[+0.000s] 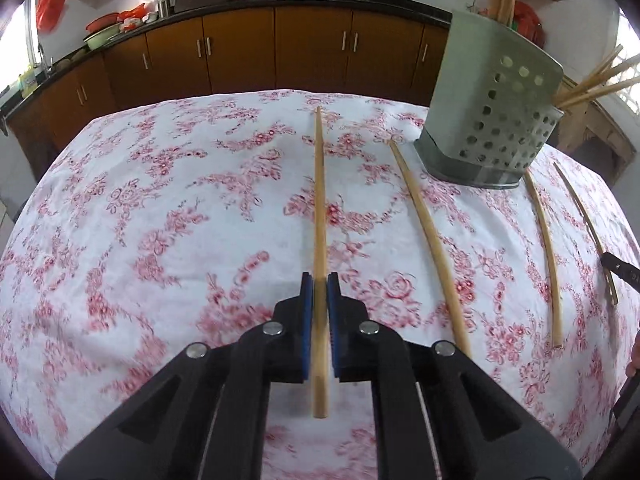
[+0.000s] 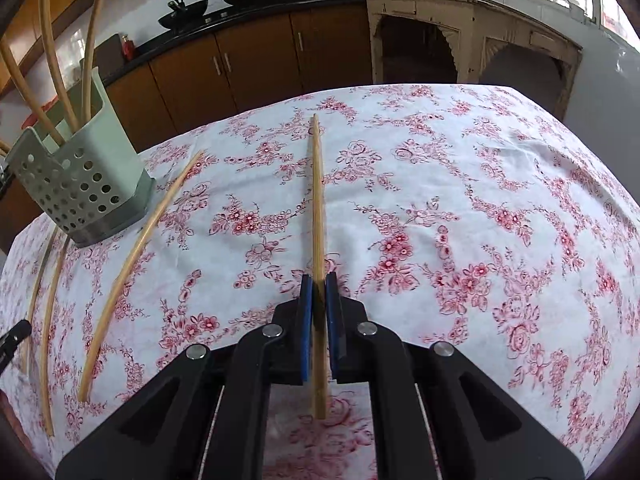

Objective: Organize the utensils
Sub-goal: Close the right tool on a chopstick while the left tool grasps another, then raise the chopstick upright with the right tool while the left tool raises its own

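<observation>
In the left wrist view a pale wooden chopstick (image 1: 319,200) lies on the floral tablecloth (image 1: 160,220) and runs straight between the blue pads of my left gripper (image 1: 320,280). The jaws stand very narrow, with thin slivers of gap beside the stick. In the right wrist view my right gripper (image 2: 319,280) is shut on another chopstick (image 2: 316,184), which points away over the cloth. A grey perforated utensil caddy (image 1: 492,120) (image 2: 84,184) stands between the two grippers and holds several chopsticks upright.
Two loose chopsticks (image 1: 430,256) (image 1: 546,264) lie in front of the caddy, also seen in the right wrist view (image 2: 132,268) (image 2: 52,320). The table's far edge (image 2: 400,90) drops off to brown kitchen cabinets (image 1: 240,48). A white sideboard (image 2: 472,36) stands at right.
</observation>
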Available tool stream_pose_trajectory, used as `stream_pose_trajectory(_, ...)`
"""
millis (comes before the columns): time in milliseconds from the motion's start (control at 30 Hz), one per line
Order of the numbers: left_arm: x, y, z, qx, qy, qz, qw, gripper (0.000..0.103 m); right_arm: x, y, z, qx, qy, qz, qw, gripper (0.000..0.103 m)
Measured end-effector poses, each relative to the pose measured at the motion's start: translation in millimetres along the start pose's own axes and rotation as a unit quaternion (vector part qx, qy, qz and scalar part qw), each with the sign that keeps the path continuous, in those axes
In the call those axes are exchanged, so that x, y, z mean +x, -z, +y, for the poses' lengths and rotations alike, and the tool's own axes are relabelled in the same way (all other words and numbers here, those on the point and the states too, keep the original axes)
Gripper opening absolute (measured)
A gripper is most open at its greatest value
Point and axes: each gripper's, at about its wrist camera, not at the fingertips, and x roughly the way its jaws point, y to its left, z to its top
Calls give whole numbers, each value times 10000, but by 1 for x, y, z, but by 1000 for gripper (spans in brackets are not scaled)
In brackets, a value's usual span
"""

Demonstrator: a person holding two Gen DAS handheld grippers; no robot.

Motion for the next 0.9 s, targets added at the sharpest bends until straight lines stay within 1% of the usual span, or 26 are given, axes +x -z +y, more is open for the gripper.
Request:
stream_pose_trajectory(33,-1,1,0,45,-7,-33,10000,16,0,1,2,-76,47,-31,10000,8)
stream_pose_trajectory(67,-1,2,-1,91,9,-51,9999,23,-1,2,3,-101,77,-30,9999,8)
stream_pose_trajectory(100,-2,2,-2,111,6,-53,9999,36,-1,2,4,-118,105,-31,9999,8)
stream_pose_trajectory(167,-1,3,-3,131,-134,-25,9998,44,-1,2,4,-113,100,-31,9999,8)
stream_pose_trajectory(333,0,3,-3,109,-134,-23,9998,45,-1,1,5,-97,79,-28,9999,8)
stream_pose_trajectory(467,0,4,-6,158,-159,-3,9997,53,-2,1,5,-79,56,-27,9999,8)
stream_pose_trajectory(533,0,4,-6,168,-176,-1,9997,53,-1,1,4,-78,54,-25,10000,8)
stream_pose_trajectory(633,-1,6,-4,96,-179,-16,9998,48,-2,1,5,-106,63,-22,9999,8)
stream_pose_trajectory(767,-6,12,-1,79,-172,-27,9998,37,-4,5,4,-133,58,-19,9999,8)
stream_pose_trajectory(833,-9,15,-1,98,-181,-37,9998,27,-5,7,4,-145,59,-20,9999,8)
stream_pose_trajectory(900,-11,16,-1,104,-108,-42,9999,9,-6,8,4,-159,57,-21,9999,8)
